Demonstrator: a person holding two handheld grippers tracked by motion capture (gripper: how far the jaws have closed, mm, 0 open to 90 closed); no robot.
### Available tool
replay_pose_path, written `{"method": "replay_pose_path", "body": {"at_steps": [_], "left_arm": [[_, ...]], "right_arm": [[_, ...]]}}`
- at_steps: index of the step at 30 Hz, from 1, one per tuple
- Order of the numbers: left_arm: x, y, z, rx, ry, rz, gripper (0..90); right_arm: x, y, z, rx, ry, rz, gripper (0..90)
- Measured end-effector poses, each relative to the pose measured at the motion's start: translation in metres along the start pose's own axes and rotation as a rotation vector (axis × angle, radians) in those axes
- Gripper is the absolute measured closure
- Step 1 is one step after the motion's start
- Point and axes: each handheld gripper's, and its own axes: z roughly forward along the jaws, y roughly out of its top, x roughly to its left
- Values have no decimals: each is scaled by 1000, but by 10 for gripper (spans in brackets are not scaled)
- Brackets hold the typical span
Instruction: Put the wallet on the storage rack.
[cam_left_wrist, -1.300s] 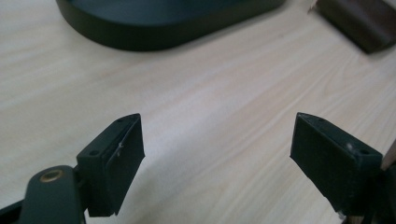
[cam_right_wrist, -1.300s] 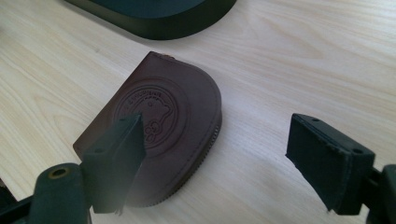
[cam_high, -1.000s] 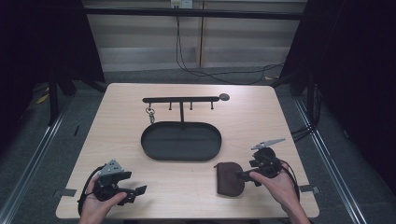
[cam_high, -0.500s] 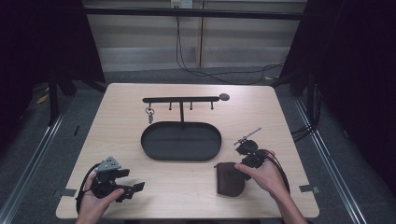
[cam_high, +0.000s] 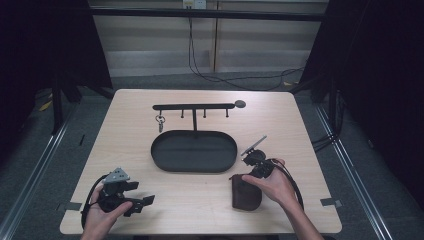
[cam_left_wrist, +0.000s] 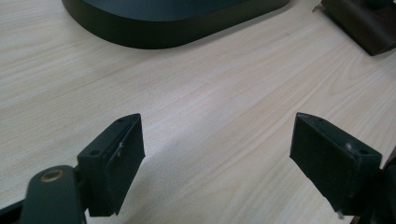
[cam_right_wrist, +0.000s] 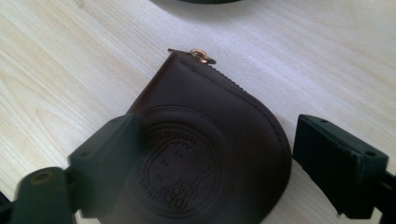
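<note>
- Two black two-jaw grippers were in play: the right gripper (cam_right_wrist: 212, 158) hung over the dark brown embossed leather coin pouch (cam_right_wrist: 205, 154), jaws spread wide and just opened, pads not yet pressing.
- That pouch (cam_high: 245, 191) lay flat on the pale wooden table (cam_high: 310, 150), just beside the black oval metal tray (cam_high: 194, 151).
- A good grip probably needed both pads lowered past the pouch's edges before closing.
- The left gripper (cam_left_wrist: 217, 158) rested spread and empty.

The high view looks forward and down from above the near edge of the table (cam_high: 150, 120), taking in its whole top. The left gripper view rides low and close behind its jaws, facing the oval tray (cam_left_wrist: 154, 28) ahead. The right gripper view sits close above the brown leather pouch (cam_right_wrist: 210, 154) between its jaws. All three views share tray and pouch.
</note>
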Motion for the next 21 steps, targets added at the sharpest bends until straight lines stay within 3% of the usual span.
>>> {"method": "replay_pose_path", "body": {"at_steps": [3,11,21], "left_arm": [[1,0,0,-1,-7,8,175],[0,1,1,-2,-18,3,175],[1,1,0,2,-9,9,175]], "right_arm": [[0,2,5,19,8,14,72],[0,6,10,50,38,11,77],[-8,10,15,83,152,31,149]]}}
